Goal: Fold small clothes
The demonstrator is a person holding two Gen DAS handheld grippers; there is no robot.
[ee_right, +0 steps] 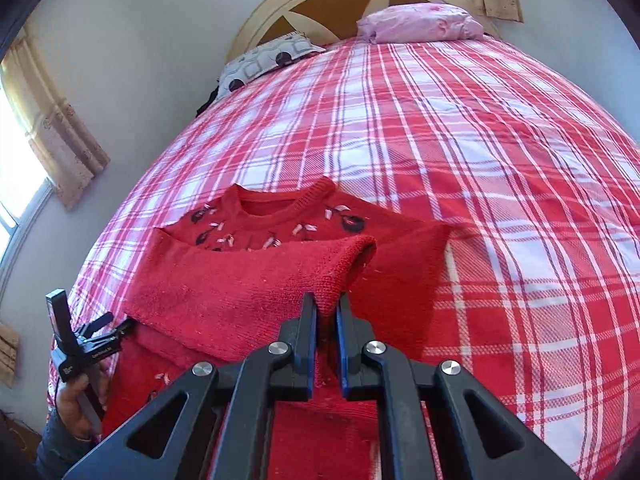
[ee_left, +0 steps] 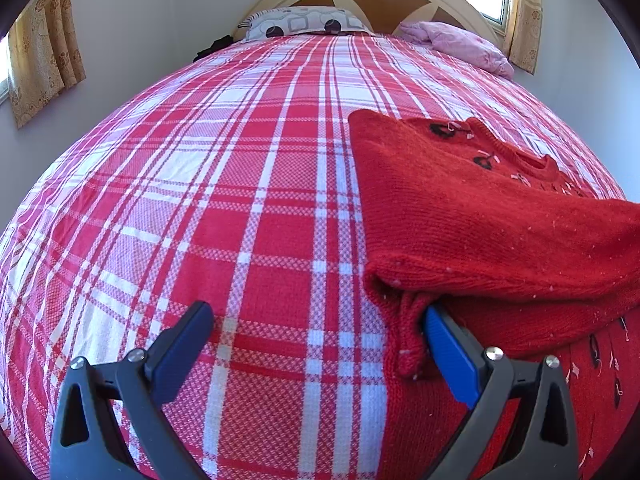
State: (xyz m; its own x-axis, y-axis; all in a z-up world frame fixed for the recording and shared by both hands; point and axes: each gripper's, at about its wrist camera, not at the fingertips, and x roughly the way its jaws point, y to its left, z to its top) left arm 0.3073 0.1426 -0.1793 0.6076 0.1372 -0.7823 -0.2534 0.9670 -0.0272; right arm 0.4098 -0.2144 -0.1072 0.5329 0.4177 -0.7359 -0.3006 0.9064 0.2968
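- Bed (ee_right: pixel 500 152): plaid red-and-white cover; it carries the garment near your edge.
- Red sweater (ee_right: pixel 248 280): soft, limp knit with dark embroidered motifs below the collar; it lies flat, neck toward the far headboard, one sleeve raised across its body. Expect it to sag and stretch; take hold at cuffs or hems.
- Right claw (ee_right: pixel 325 308): clamped on the sleeve cuff.
- Left claw (ee_left: pixel 320 324): spread apart, its right finger touching the sweater's left edge, holding nothing.
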